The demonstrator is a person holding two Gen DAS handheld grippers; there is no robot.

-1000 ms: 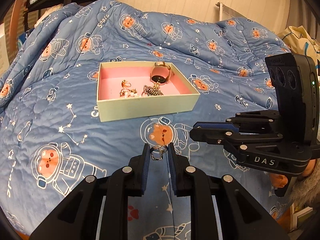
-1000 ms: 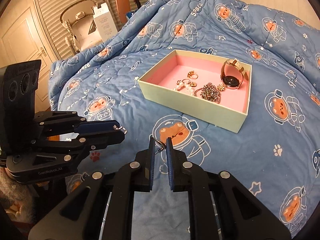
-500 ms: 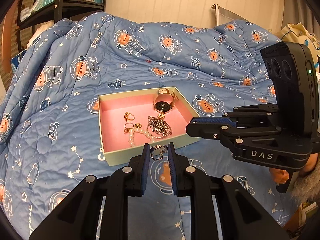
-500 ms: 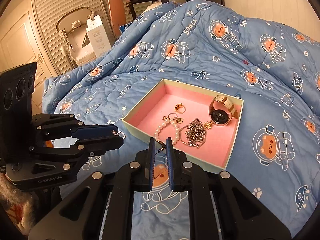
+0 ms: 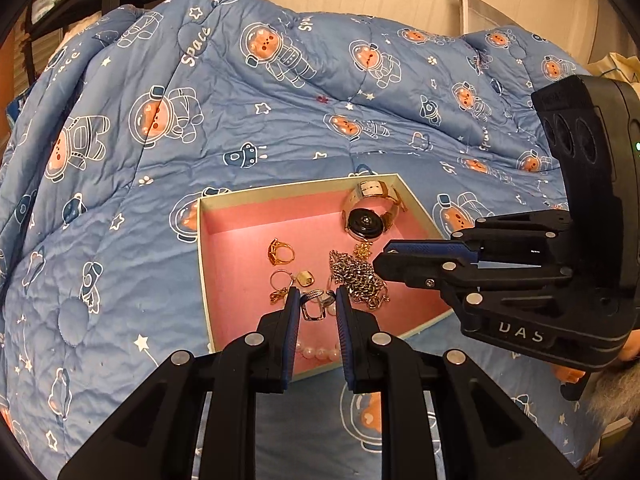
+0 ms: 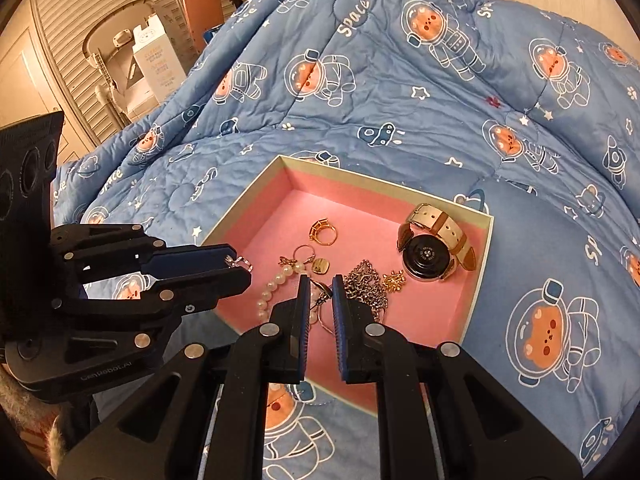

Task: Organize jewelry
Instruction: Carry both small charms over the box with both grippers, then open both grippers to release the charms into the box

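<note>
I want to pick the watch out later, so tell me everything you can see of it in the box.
The watch has a round dark case with a gold-coloured rim and a cream strap with tan, leather-like ends, buckled into a loop. It lies tilted, its dark round side facing the cameras, in a far corner of the pink-lined box, against the wall. Neither gripper touches it; a small gold charm lies just beside it.

Over a pink-lined box [image 6: 478,264] on a blue astronaut-print quilt [image 6: 400,92], the right gripper [image 6: 320,300] pinches a small dark earring [image 6: 321,299], the left gripper [image 6: 234,266] holds a silver ring [image 6: 245,263] at its tips, and a watch [image 6: 430,254], silver chain [image 6: 366,284] and pearls [image 6: 272,290] lie inside.
</note>
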